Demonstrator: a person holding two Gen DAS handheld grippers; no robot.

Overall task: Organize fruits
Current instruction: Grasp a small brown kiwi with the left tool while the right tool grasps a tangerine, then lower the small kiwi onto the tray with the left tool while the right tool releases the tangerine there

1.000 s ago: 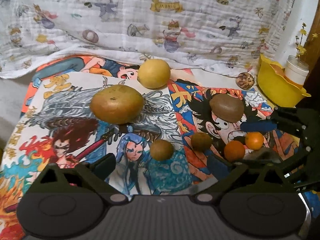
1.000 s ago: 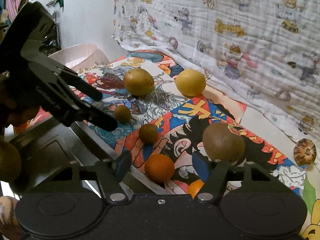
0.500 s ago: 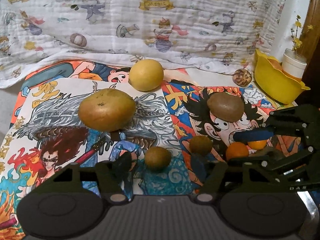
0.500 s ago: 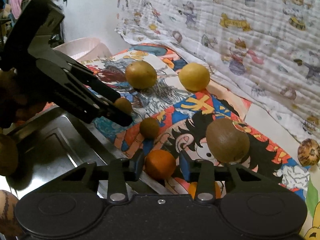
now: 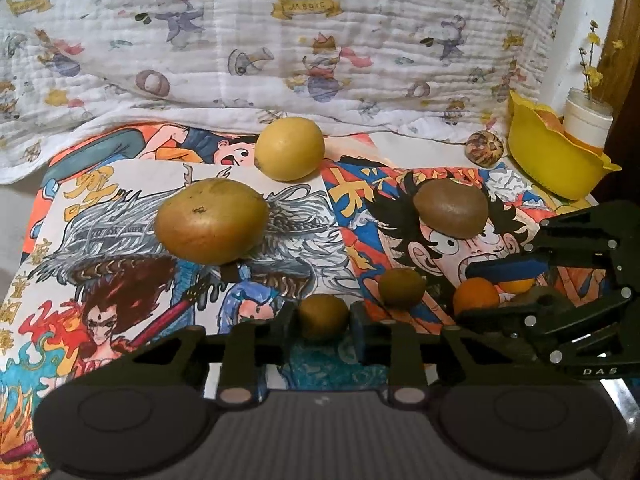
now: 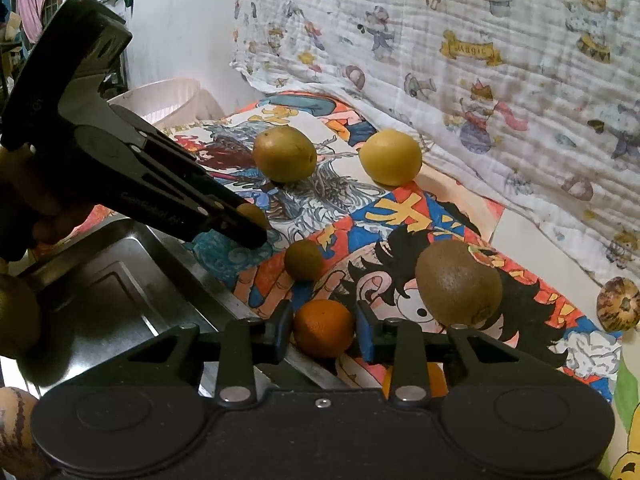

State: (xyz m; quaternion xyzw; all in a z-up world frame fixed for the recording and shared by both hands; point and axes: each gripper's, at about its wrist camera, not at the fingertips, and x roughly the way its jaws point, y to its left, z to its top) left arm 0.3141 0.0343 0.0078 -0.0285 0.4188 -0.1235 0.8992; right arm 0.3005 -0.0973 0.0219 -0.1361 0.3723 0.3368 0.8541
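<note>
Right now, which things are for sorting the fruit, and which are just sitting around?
For the job:
left gripper, shut on a small brown fruit
right gripper, shut on a small orange
kiwi
yellow fruit
metal tray

Just lying about:
cartoon blanket
yellow bowl
white cup

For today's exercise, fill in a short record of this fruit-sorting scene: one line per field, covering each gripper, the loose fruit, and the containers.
left gripper: shut on small brown fruit
right gripper: shut on orange
loose fruit on mat: yellow lemon, large brownish-yellow fruit, kiwi, second small brown fruit
containers: metal tray, yellow bowl
</note>
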